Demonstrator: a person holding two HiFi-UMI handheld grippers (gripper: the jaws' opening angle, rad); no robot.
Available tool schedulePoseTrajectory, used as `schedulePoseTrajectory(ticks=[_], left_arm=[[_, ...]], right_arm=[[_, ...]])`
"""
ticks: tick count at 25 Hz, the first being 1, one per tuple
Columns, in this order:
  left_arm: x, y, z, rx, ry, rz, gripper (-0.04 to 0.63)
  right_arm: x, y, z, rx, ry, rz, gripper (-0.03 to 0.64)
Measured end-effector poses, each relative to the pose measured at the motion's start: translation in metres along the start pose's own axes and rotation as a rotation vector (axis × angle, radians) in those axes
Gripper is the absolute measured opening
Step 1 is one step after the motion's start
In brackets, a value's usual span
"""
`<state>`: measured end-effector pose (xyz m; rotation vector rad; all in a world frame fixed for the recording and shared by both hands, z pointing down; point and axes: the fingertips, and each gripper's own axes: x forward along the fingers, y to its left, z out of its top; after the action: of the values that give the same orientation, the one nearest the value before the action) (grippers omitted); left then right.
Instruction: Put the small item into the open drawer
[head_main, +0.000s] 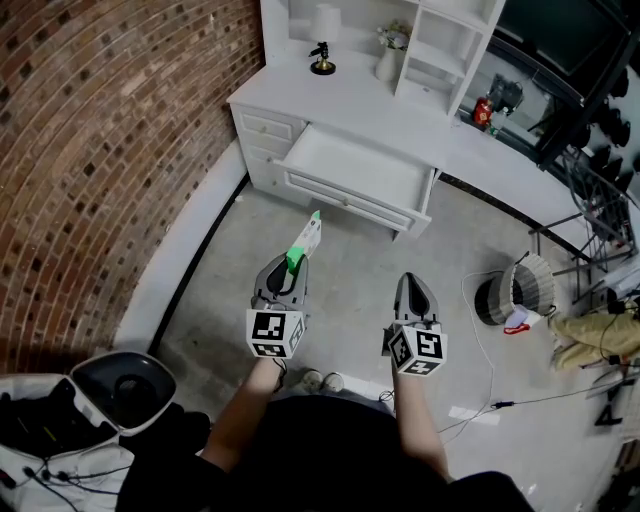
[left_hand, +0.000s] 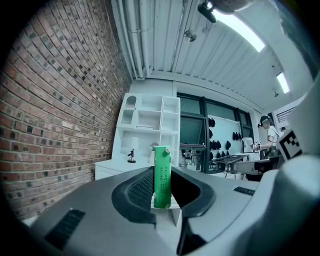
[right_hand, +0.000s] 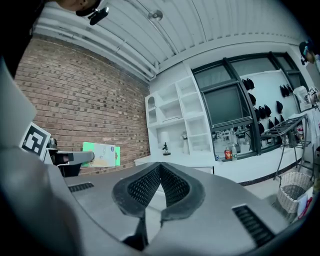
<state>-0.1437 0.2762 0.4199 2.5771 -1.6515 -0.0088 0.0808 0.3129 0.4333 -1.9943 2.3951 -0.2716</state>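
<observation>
Pinched in the left gripper (head_main: 289, 268), by its near end: the small item (head_main: 306, 240), a flat green-and-white carton poking out beyond the jaws towards the far side. Probably light and fairly stiff, thin card by the look of it, so easy to dent under a hard squeeze and apt to swivel if caught by a corner. Best taken across the two broad faces, low down, as here.

Right gripper (head_main: 413, 283): jaws closed together on nothing, hanging level with the left one on the right.

Only in the head view: the open drawer (head_main: 360, 165), pulled out of the white desk (head_main: 300, 95) at the far side, well apart from the carton, bare floor between. Only in the left gripper view: the narrow green edge upright between the ribbed pads. Only in the right gripper view: the broad printed face, off to the left.
</observation>
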Motion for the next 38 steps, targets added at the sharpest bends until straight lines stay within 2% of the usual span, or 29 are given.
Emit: schedulePoseTrajectory(ticks=[14,22,31,38], left_arm=[[0.004,0.023,-0.009,-0.005,-0.006,-0.039,0.089],[0.018,0.031,-0.007,-0.009,-0.008,-0.039,0.089],[0.079,0.043,-0.01,-0.004,-0.016,-0.015,0.087],[0.162,0.062,-0.009,-0.005,-0.016,0.029,0.088]], right_arm=[[0.009,0.024,-0.008,-0.006,-0.013,-0.03,0.002],[0.025,0.017,0.003,0.007,-0.03,-0.046,0.002],[0.075,-0.022,0.006,0.013,-0.042,-0.059,0.002],[0.159,-0.069,0.014,0.018,-0.041,-0.046,0.002]])
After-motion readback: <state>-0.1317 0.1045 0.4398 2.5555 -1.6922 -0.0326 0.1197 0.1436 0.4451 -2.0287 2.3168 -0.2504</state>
